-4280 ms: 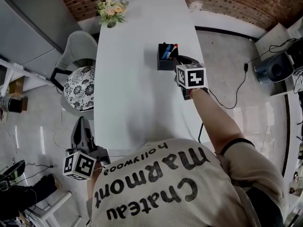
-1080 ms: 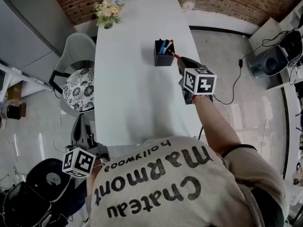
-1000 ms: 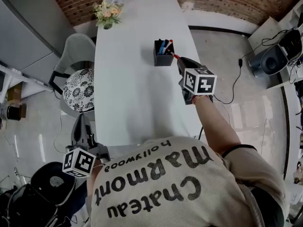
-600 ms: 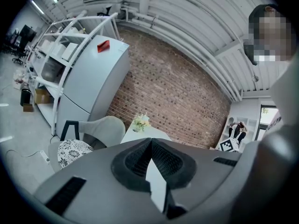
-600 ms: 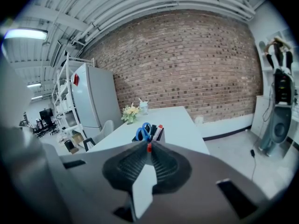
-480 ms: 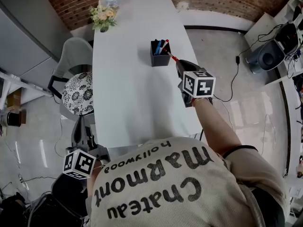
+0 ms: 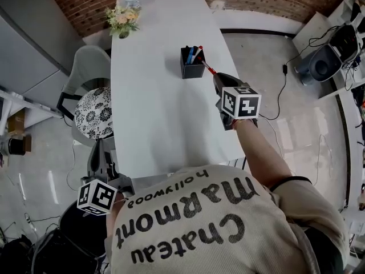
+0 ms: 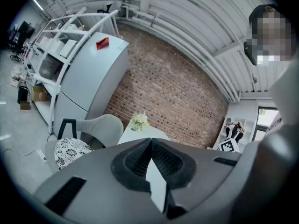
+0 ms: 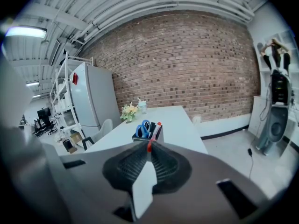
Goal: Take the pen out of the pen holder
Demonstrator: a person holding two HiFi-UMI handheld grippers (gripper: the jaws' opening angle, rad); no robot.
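A black pen holder (image 7: 192, 63) stands on the white table (image 7: 154, 101) toward its far right side, with blue scissors (image 9: 143, 128) and a red-capped pen (image 9: 158, 125) still in it. My right gripper (image 7: 215, 76) is just on the near right side of the holder, shut on a red pen (image 7: 207, 69) that pokes out ahead of its jaws and is clear of the holder. In the right gripper view that red pen (image 9: 149, 145) sits pinched at my right gripper (image 9: 148, 154). My left gripper (image 7: 98, 165) hangs off the table's near left corner; in its own view my left gripper (image 8: 152, 146) is shut and empty.
A vase of flowers (image 7: 121, 19) stands at the table's far left end. A grey chair with a patterned cushion (image 7: 93, 104) is beside the table's left edge. A speaker and cables (image 7: 319, 64) lie on the floor to the right. A fridge (image 9: 96, 104) stands against the brick wall.
Since 4.3 s ago my right gripper has drawn back from the holder with the red pen in it. Over the last second it has barely moved. The left gripper has stayed put.
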